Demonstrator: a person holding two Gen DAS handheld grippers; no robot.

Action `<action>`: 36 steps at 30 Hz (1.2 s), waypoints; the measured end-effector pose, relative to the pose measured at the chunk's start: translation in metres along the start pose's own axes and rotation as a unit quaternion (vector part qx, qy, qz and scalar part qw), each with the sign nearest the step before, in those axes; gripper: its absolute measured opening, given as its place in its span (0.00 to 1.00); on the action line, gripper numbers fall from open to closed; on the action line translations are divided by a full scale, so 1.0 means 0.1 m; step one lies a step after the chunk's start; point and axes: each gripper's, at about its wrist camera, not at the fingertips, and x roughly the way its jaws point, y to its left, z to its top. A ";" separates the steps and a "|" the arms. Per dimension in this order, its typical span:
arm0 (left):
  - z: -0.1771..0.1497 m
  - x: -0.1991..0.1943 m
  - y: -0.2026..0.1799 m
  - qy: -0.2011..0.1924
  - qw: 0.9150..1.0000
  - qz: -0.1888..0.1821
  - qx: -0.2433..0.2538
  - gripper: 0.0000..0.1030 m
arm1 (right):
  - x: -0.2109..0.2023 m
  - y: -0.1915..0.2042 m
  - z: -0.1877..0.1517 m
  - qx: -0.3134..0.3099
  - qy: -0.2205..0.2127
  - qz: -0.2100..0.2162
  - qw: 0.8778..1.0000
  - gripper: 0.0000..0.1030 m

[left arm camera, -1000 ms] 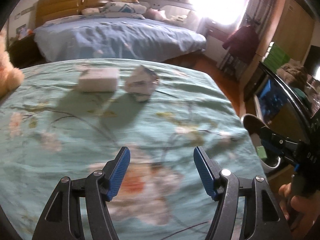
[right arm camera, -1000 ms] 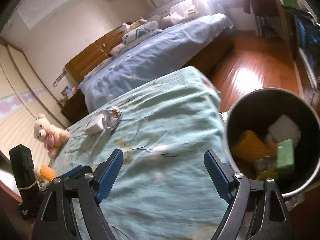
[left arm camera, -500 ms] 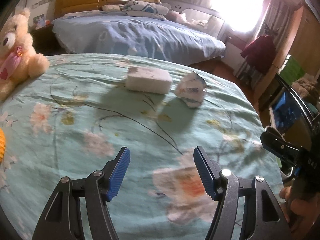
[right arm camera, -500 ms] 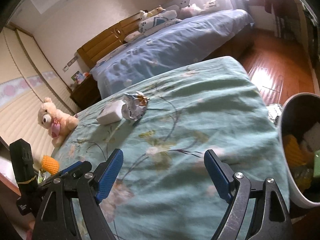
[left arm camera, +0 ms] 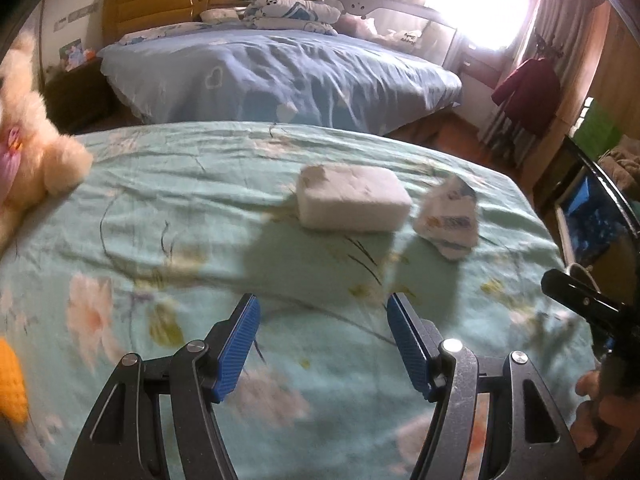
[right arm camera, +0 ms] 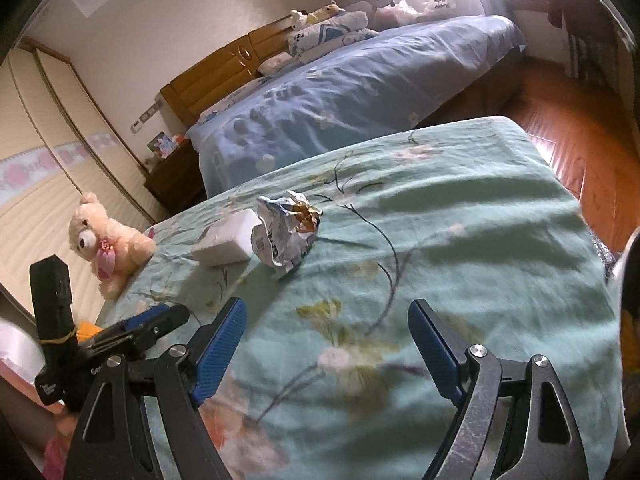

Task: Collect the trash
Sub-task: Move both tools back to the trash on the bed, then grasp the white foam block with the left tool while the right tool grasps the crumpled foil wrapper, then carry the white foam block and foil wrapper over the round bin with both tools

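A white foam block point(left arm camera: 352, 200) point(right arm camera: 228, 238) lies on the green flowered bedspread point(left arm camera: 200, 216) point(right arm camera: 460, 208). Just right of it sits a crumpled printed wrapper point(left arm camera: 450, 216) point(right arm camera: 286, 234). My left gripper point(left arm camera: 324, 340) hovers open over the spread, a short way in front of the block, with nothing between its blue pads. My right gripper point(right arm camera: 326, 344) is open too and empty, with the wrapper farther ahead and to its left. The right gripper's black finger point(left arm camera: 580, 300) pokes in at the right edge of the left wrist view.
A cream teddy bear point(left arm camera: 32, 152) point(right arm camera: 106, 240) sits at the spread's left side, and a yellow knitted thing point(left arm camera: 10, 384) lies near the front left. A trash bin's rim point(right arm camera: 624, 264) shows at the right. Behind stand a blue bed point(left arm camera: 280, 76) and wooden floor point(right arm camera: 576, 120).
Both grippers have moved left across the bed and nearer to the block and wrapper. The open trash bin has slid almost out of the right wrist view. Both stay open.
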 end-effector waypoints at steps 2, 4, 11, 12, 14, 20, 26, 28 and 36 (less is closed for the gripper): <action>0.06 0.07 0.02 -0.002 1.000 0.004 0.006 0.63 | 0.08 0.02 0.05 -0.002 0.004 0.002 1.000 0.82; 0.14 0.15 0.04 -0.004 1.000 0.005 0.013 0.63 | 0.15 0.05 0.10 -0.004 0.006 0.005 1.000 0.81; 0.33 0.40 0.05 -0.018 0.999 0.003 0.037 0.62 | 0.42 0.09 0.30 0.008 0.011 0.033 0.999 0.75; 0.34 0.43 0.05 -0.017 0.999 0.001 0.039 0.62 | 0.48 0.09 0.32 0.011 0.016 0.038 0.999 0.71; 0.37 0.48 0.04 -0.017 0.999 -0.003 0.042 0.61 | 0.55 0.09 0.35 0.014 0.022 0.044 0.999 0.64; 0.43 0.62 -0.02 -0.012 0.998 -0.026 0.059 0.38 | 0.70 0.04 0.37 0.035 0.036 0.072 0.996 0.33; 0.42 0.63 -0.11 -0.018 0.997 -0.023 0.076 0.15 | 0.66 0.01 0.34 0.039 0.034 0.080 0.995 0.27; 0.39 0.58 -0.14 -0.024 0.996 -0.025 0.082 0.13 | 0.61 0.01 0.32 0.039 0.032 0.080 0.996 0.25; 0.15 0.31 -0.28 -0.038 0.996 -0.031 0.068 0.12 | 0.27 -0.13 0.21 0.042 0.015 0.063 0.997 0.25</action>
